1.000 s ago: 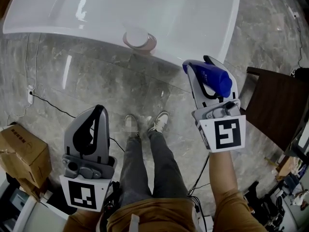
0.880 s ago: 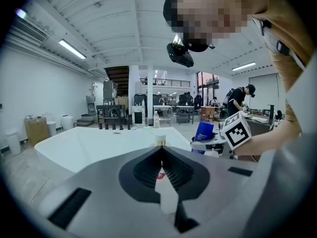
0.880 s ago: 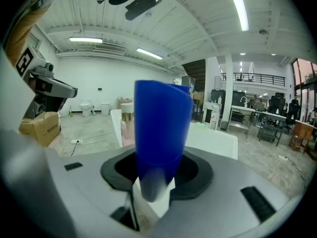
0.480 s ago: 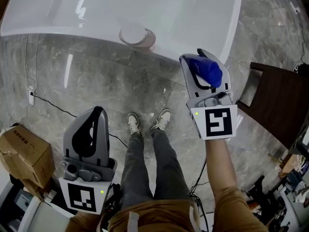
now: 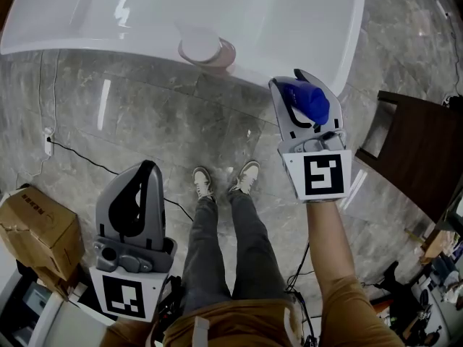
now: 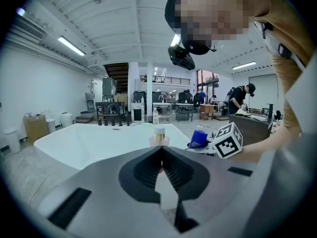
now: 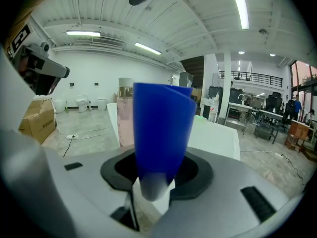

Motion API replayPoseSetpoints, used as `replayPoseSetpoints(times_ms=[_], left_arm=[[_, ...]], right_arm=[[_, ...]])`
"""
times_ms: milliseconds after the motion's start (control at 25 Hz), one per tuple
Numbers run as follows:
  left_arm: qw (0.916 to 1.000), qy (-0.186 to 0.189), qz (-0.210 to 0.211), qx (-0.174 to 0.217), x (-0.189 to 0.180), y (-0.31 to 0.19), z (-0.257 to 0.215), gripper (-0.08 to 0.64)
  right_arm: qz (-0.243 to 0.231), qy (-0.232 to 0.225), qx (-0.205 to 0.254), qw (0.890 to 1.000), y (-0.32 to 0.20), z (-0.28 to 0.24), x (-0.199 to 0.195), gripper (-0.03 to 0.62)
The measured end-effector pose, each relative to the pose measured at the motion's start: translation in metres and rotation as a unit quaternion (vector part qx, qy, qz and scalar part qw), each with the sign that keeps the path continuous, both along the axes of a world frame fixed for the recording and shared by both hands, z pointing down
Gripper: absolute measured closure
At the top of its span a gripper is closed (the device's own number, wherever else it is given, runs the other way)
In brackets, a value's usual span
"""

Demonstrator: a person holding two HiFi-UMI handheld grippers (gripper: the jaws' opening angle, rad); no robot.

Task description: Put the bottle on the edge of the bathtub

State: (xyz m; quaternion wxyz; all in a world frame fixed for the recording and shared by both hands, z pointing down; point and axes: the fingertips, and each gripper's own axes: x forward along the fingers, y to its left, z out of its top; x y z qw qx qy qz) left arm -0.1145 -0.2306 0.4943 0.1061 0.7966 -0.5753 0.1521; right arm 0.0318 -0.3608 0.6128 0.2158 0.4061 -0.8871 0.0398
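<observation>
Head view: your right gripper point(image 5: 299, 85) clamps the blue bottle point(image 5: 309, 101) right of centre, just beside the bathtub point(image 5: 351, 42) rim.
Left gripper view: your left gripper point(image 6: 161, 150) has both jaws together, empty.
Right gripper view: the blue bottle fills centre frame, with 1 pink bottle point(image 7: 124, 113) behind it.

Blue bottle point(image 5: 307, 101) — held aloft, beside white bathtub rim point(image 5: 354, 42).

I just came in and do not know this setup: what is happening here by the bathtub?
A person stands beside a white bathtub with a hand-held gripper in each hand. The right hand-held gripper is closed on a blue bottle, held near the tub's corner, not yet set down. A pink bottle stands on the rim. The left hand-held gripper is shut and empty, lower down.
</observation>
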Motion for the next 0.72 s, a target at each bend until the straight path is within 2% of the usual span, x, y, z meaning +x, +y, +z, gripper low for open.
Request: replayPoseSetpoints(times_ms=[720], left_arm=[[0.9999,0.004,-0.007,-0.010,-0.006,0.007,0.012,0.554]], right_arm=[[0.009,0.009,-0.011,1.000,-0.006,0.018,-0.001,0.436]])
